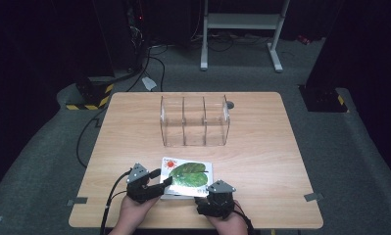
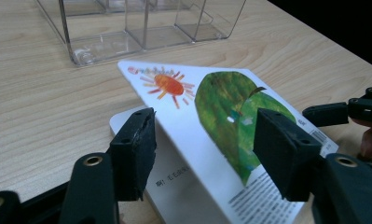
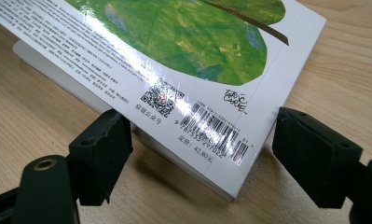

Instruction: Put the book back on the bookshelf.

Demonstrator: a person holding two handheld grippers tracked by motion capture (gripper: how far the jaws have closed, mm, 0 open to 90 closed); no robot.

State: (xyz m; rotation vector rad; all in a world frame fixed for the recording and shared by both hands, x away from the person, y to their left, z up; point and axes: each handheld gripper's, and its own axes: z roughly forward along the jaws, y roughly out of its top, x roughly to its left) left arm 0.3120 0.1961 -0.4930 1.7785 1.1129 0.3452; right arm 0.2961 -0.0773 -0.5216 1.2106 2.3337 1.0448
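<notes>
Picture book [image 1: 187, 177] with green leaf cover lies at near centre of wooden table [image 1: 261, 147], cover lifted, tilted up off the pages. Left gripper [image 1: 159, 181] at book's near-left edge, jaws spread, one under the raised cover, one over it, not pressing. Right gripper [image 1: 216, 193] at near-right corner by the barcode, jaws apart either side of the corner, nothing grasped. Clear three-compartment organizer [image 1: 195, 121] stands farther back, well apart.
</notes>
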